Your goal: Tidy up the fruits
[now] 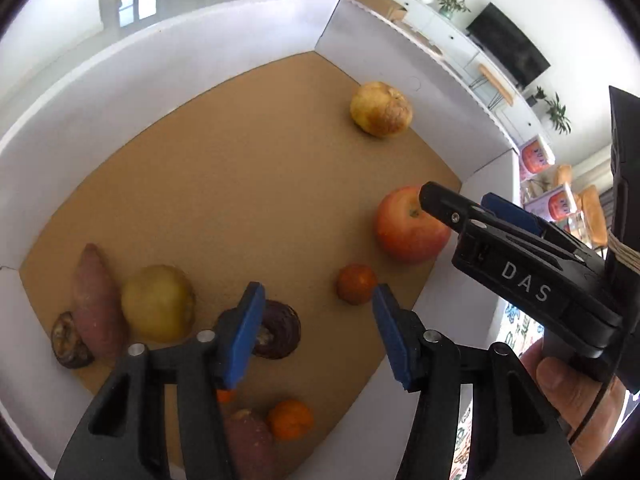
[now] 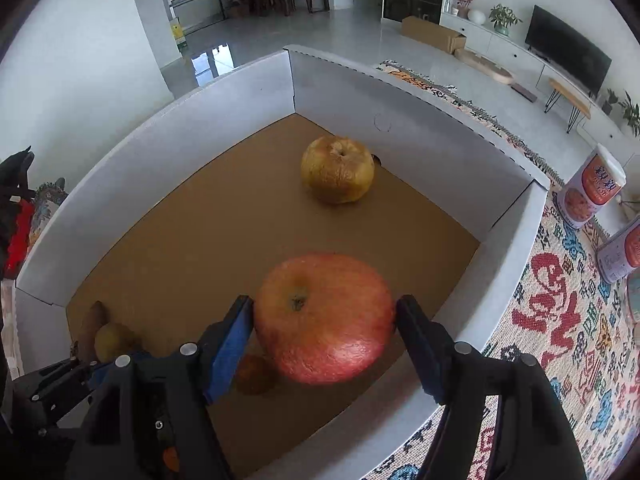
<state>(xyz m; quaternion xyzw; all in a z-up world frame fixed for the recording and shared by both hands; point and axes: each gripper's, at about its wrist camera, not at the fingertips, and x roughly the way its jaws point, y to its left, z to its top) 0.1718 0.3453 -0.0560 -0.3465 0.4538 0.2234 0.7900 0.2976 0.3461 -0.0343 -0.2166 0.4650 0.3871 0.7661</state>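
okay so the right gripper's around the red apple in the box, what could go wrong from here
1. The right hand-held gripper has its fingers at the widest part of the red apple, so the round fruit may slip out.
2. A small orange fruit lies right beside the apple and could get knocked.
3. The left hand-held gripper hovers close by, so the two could collide.

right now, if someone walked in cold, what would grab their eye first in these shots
The big red apple sits squarely between the right claw's blue pads, near the box's right wall. Behind it a wrinkled yellow apple lies alone by the far wall of the white box. In the left wrist view the left claw hangs open over a cluster of sweet potatoes, a yellow fruit and small oranges.
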